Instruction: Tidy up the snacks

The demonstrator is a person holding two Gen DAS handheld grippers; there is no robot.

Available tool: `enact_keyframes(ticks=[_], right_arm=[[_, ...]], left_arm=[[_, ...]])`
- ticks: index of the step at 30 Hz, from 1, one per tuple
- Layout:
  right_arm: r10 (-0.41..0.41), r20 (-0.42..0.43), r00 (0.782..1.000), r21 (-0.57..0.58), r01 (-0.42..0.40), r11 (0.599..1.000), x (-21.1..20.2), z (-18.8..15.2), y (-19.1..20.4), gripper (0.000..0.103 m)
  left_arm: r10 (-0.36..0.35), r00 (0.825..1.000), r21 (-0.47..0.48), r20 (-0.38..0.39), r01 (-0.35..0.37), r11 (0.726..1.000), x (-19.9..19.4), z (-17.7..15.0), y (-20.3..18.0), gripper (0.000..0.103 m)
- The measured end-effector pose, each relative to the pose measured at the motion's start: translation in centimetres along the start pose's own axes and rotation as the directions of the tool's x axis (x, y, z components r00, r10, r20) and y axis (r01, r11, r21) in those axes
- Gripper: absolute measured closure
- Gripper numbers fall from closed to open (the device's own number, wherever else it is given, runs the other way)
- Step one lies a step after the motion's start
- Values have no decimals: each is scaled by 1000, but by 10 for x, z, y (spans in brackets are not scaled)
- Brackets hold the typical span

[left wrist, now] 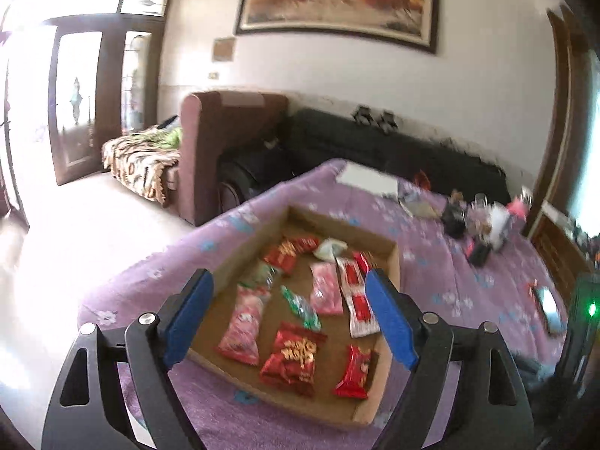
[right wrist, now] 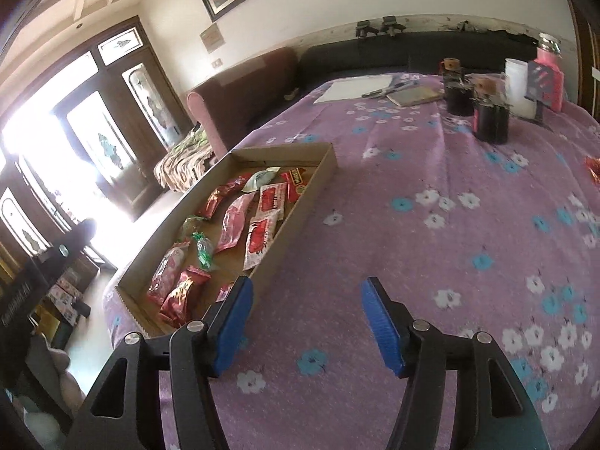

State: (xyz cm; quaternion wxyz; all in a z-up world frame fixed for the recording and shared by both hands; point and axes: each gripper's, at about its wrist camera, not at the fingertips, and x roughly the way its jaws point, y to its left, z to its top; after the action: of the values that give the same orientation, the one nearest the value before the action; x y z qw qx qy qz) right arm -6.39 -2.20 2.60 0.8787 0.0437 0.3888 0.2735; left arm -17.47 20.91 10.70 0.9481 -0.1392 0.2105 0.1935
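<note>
A shallow cardboard tray [left wrist: 394,262] [right wrist: 322,172] lies on a purple flowered cloth and holds several snack packets: red ones [left wrist: 290,356], pink ones [left wrist: 242,322] and a green one [left wrist: 300,305]. My left gripper [left wrist: 290,281] hovers above the tray's near part, jaws wide apart with nothing between the blue pads. My right gripper [right wrist: 305,292] is open over bare cloth, just right of the tray's near corner, and holds nothing. One red packet [right wrist: 592,170] lies on the cloth at the far right edge of the right wrist view.
Dark jars [right wrist: 491,122], a white cup [right wrist: 519,88] and a pink bottle [right wrist: 549,75] stand at the far right of the cloth. Papers and a notebook [right wrist: 412,95] lie at the back. A phone [left wrist: 549,307] lies to the right. Sofas [left wrist: 225,138] stand behind.
</note>
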Motion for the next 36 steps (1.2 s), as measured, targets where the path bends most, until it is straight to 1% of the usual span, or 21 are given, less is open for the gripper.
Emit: enact_keyframes(ticks=[3,5,6,7,8,9,11,12,13,14,15,17,19,22,26,27,30,36], right_arm=[[-11,18,1000,-11,11,1000,-6,-4,1,40],[-16,30,999,-22,16,1000,-10,-6,3,40],[-18,36,999,-28,19,999,-12,-8,4,40],[-17,42,999,-32,18,999,-14,-9,6,38],[-14,48,999,-32,15,999,-16,-10,7,35],[-10,57,998,-33,12,999,-18,-12,9,35],[-10,67,998,-39,12,999,-21,-14,12,35],[-13,72,997,-47,17,999,-22,-16,15,34],[-16,75,997,-53,20,998,-22,-16,17,34],[-19,77,997,-63,24,998,-23,-17,20,34],[-23,77,997,-76,28,997,-22,-19,23,34],[-28,80,996,-94,36,995,-22,-21,28,33],[-33,78,996,-117,42,992,-20,-24,35,32],[-40,69,997,-142,49,989,-16,-27,42,32],[-56,58,997,-158,64,985,-11,-29,50,32],[-59,56,997,-158,67,985,-10,-29,51,32],[-74,48,996,-166,81,983,-6,-30,54,30],[-108,33,994,-198,113,974,3,-33,62,28]], left_arm=[[30,998,-48,58,-28,998,-12,4,9,18],[55,992,-62,112,-49,997,-20,8,13,14],[78,986,-65,150,-69,996,-25,11,15,13],[93,980,-67,175,-82,994,-30,12,16,8],[107,974,-70,201,-95,993,-34,12,16,0],[123,965,-78,233,-108,991,-38,13,18,0],[128,957,-94,259,-107,990,-40,13,22,0],[125,960,-104,249,-101,989,-38,14,25,0],[122,969,-112,213,-99,989,-32,15,28,0],[119,980,-116,159,-101,988,-21,16,31,0],[123,987,-120,106,-110,987,-11,17,33,0],[136,990,-124,30,-131,984,4,14,37,0],[157,987,-123,-9,-157,980,14,10,39,0],[193,979,-73,-60,-197,978,27,5,33,0],[191,974,-6,-123,-193,981,38,-5,20,0],[182,973,12,-138,-183,983,42,-8,16,0],[173,971,49,-167,-168,985,45,-16,11,0],[155,968,80,-198,-142,987,48,-21,8,0]])
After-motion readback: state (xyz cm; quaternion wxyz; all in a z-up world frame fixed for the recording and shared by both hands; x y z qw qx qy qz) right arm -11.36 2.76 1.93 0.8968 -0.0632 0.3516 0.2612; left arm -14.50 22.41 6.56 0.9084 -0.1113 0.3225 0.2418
